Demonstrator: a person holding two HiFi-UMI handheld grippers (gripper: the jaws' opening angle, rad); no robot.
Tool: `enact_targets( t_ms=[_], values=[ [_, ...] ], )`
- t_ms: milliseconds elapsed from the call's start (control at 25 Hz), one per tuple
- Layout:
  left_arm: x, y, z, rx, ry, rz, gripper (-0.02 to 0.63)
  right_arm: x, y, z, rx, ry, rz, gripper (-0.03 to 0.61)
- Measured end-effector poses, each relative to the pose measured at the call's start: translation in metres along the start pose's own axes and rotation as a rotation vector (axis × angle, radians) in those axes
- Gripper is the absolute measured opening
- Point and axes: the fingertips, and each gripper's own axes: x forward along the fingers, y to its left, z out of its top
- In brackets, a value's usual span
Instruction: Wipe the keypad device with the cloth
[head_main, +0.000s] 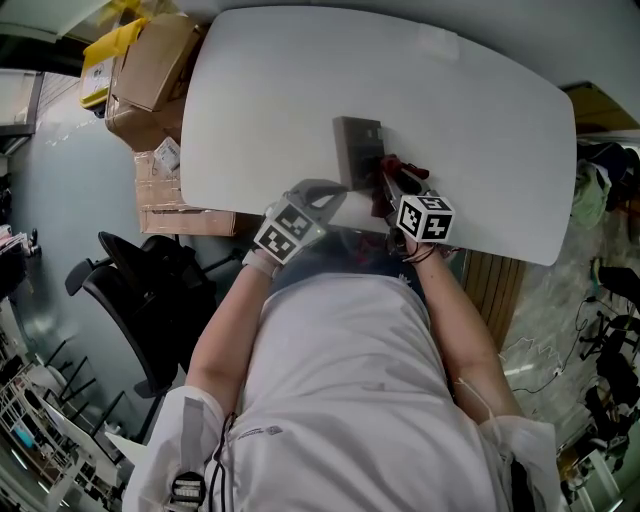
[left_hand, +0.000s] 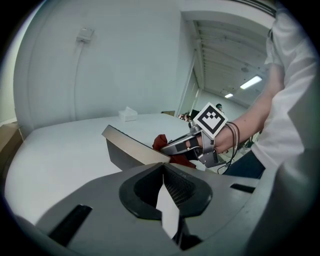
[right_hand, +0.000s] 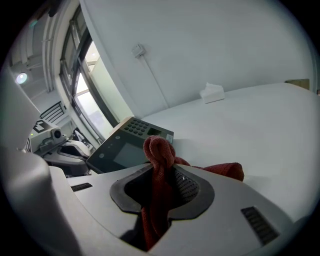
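Seen from the head, the keypad device stands near the front edge of the white bench, while the left gripper view shows the left hand-held gripper pinching the device's near corner, and the right gripper view shows the right hand-held gripper clamped on the red cloth just beside the device.

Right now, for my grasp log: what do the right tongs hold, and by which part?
The red cloth, pinched along a bunched fold.

I see a white table with cardboard boxes stacked beyond its far left corner. A black office chair stands near left, and a small white box sits far across the table.
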Motion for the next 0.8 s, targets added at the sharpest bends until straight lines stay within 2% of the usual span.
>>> enact_targets(
  t_ms=[240,360,520,680,800],
  values=[
    [-0.001,0.001,-0.002,0.002,0.005,0.02,0.012,0.003,-0.008,-0.004,0.051,0.023,0.0,0.091],
    [-0.002,-0.004,0.002,0.06,0.015,0.012,0.012,-0.001,-0.001,0.005,0.023,0.039,0.009,0.091],
    [-0.004,-0.004,0.008,0.11,0.017,0.013,0.012,-0.007,0.025,0.034,-0.032,-0.004,0.066,0.091],
    [0.002,0.005,0.008,0.088,0.029,0.043,0.012,-0.006,0.055,0.054,-0.07,-0.017,0.141,0.091],
    [0.003,0.005,0.009,0.058,0.015,0.032,0.012,-0.002,0.072,0.061,-0.09,-0.013,0.181,0.091]
  ],
)
